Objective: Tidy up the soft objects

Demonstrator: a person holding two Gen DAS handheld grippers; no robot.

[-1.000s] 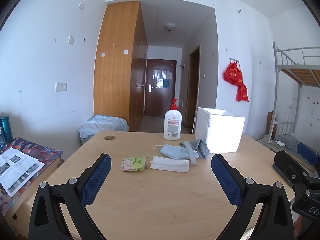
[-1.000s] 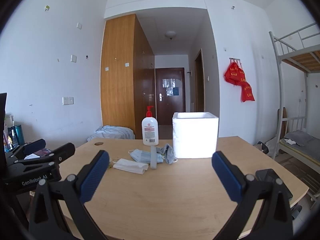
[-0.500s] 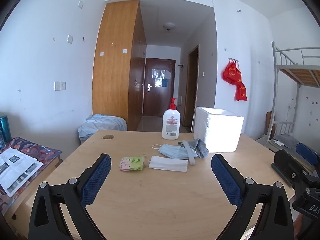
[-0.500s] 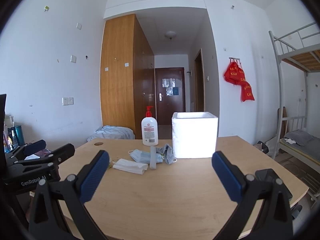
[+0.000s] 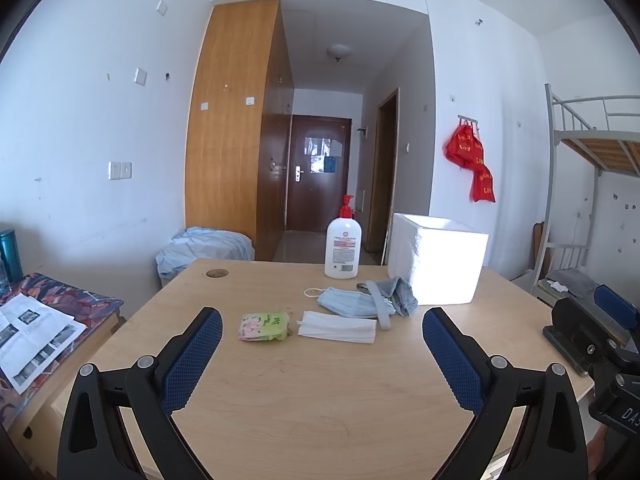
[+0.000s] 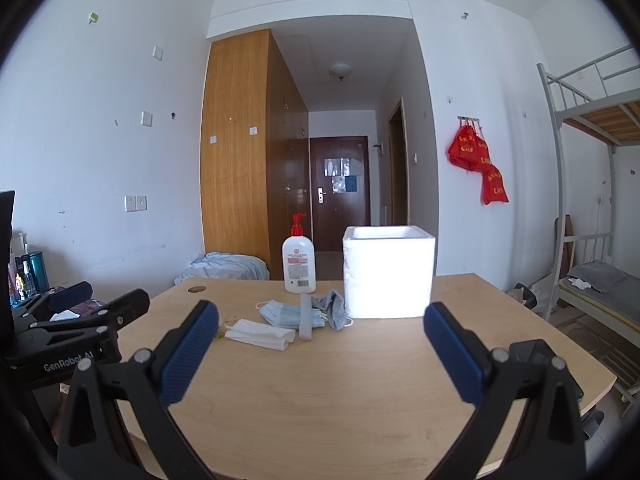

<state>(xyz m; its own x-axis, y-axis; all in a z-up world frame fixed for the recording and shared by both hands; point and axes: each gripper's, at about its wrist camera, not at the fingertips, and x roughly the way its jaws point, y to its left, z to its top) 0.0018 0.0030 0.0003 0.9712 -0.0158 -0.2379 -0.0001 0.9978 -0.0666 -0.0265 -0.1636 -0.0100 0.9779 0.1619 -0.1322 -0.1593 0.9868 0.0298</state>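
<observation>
Only the left wrist view is showing the green tissue pack [image 5: 264,326] beside the white mask [image 5: 338,327]. Left gripper [image 5: 322,346] and right gripper [image 6: 320,340] are hovering wide open, empty, over bare table [image 5: 320,400].

A small green-and-pink soft packet [image 5: 264,326] lies flat just ahead of the left jaws, toward their left finger. Beside it, centred ahead of those jaws, lies a folded white tissue pack [image 5: 337,327]. Farther on, a crumpled pale-blue face mask [image 5: 350,303] touches a bunched grey cloth [image 5: 400,298], a grey strap crossing them.
</observation>
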